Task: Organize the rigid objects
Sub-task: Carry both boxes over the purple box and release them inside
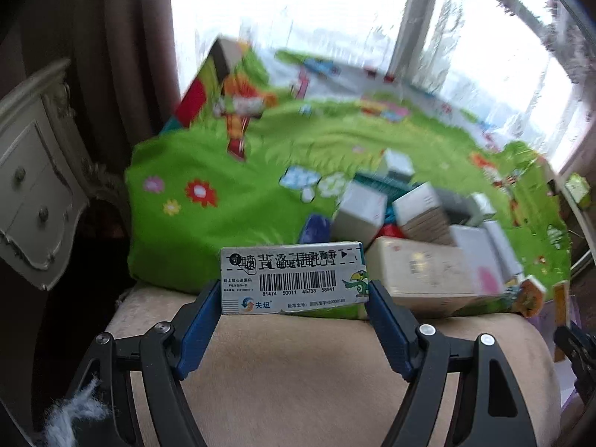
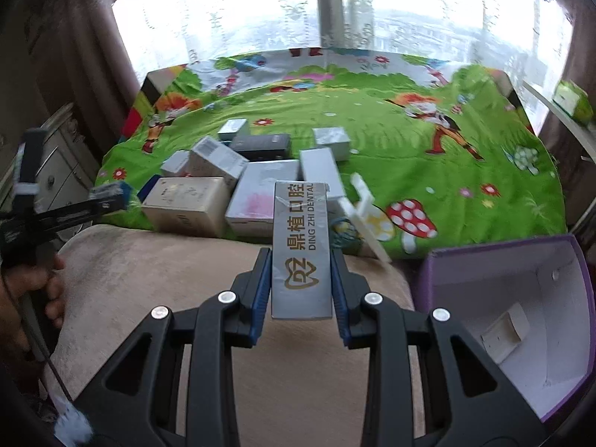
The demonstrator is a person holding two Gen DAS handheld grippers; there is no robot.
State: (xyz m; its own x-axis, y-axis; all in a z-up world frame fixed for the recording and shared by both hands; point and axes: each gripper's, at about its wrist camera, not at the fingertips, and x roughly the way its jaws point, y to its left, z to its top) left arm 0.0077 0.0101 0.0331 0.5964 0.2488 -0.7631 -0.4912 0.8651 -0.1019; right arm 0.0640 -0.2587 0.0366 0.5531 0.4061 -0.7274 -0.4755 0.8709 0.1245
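Note:
My left gripper (image 1: 293, 290) is shut on a white medicine box with a barcode (image 1: 292, 277), held crosswise above the beige sofa arm (image 1: 290, 365). My right gripper (image 2: 301, 260) is shut on a long silver dental box (image 2: 301, 249), held lengthwise above the same beige arm (image 2: 149, 290). A pile of several white, grey and beige boxes (image 2: 223, 178) lies on the green cartoon blanket (image 2: 372, 123), just beyond both grippers; it also shows in the left wrist view (image 1: 421, 231). The left gripper appears in the right wrist view (image 2: 108, 195) at the left.
An open purple box with a white inside (image 2: 521, 316) stands at the right. A white plastic piece (image 2: 363, 205) lies beside the pile. A cream dresser (image 1: 33, 186) stands at the left. Brown curtains (image 1: 123, 56) and a window (image 2: 298, 11) lie behind the bed.

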